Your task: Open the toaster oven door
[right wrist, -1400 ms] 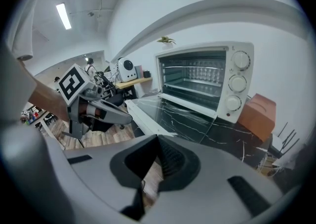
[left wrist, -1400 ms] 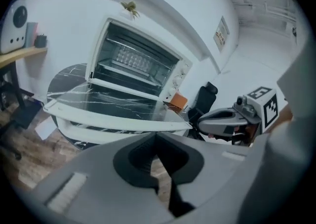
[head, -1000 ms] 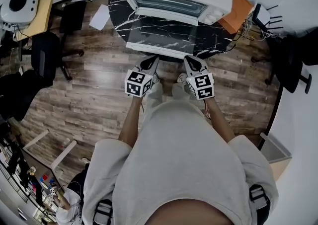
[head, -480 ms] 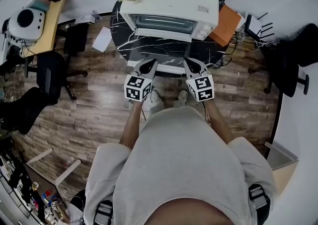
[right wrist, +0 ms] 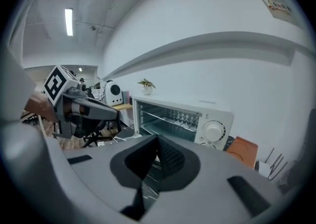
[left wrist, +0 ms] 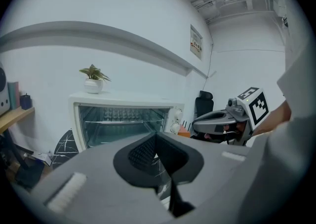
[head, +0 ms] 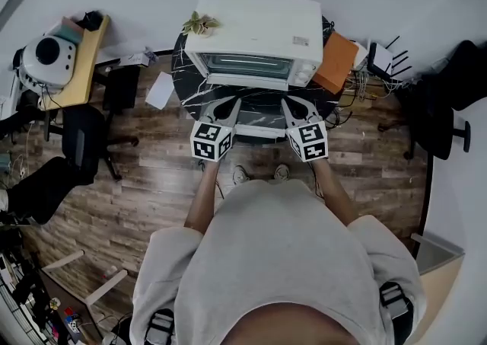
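Head view: toaster oven (head: 259, 27) crosswise, front nearward

Your left gripper (head: 227, 104) and right gripper (head: 292, 105) sit side by side, apart, over the near edge of the table (head: 183, 77). The toaster oven (head: 255, 31) stands on the table straight ahead of both. A potted plant (head: 199, 25) is on the oven's top, ahead-left of your left gripper. The oven's knob (right wrist: 214, 130) is ahead of the right gripper. A flat box (head: 336, 62) lies beside the oven, ahead-right of the right gripper. A paper sheet (head: 160, 91) is on the floor left of the left gripper. A desk (head: 76, 62) stands far left, with a chair (head: 80, 138) beside it. Your shoes (head: 242, 176) are behind the grippers.
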Available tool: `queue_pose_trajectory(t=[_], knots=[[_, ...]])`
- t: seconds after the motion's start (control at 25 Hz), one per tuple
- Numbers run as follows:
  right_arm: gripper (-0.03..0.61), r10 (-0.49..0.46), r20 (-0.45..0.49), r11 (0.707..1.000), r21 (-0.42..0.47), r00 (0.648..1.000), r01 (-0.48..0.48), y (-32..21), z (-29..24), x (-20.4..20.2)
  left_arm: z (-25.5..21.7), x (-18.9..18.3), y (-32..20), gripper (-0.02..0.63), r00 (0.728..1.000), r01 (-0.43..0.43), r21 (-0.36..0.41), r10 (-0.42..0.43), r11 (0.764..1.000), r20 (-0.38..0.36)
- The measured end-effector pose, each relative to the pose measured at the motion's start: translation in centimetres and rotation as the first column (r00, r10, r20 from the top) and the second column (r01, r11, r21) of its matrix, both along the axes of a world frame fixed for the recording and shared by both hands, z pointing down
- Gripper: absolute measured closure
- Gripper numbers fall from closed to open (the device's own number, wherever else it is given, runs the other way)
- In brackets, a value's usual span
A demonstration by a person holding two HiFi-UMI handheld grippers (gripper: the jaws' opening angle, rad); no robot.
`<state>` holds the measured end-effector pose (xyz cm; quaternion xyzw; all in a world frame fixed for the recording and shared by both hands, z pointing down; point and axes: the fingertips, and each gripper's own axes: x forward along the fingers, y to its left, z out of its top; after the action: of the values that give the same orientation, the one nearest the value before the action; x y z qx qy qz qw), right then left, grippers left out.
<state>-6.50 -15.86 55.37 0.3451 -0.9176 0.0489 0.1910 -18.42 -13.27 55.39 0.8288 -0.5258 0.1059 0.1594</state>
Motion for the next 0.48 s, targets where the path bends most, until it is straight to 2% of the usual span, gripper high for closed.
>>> queue_pose_trajectory(t=[0.48], knots=[[0.566,0.015,0.010,0.999,0.040,1.000,-0.016,-2.3,-1.9,0.2,-1.8,-0.6,-2.0,0.604,1.000,0.013,0.033,-0.013,0.999,-0.010]])
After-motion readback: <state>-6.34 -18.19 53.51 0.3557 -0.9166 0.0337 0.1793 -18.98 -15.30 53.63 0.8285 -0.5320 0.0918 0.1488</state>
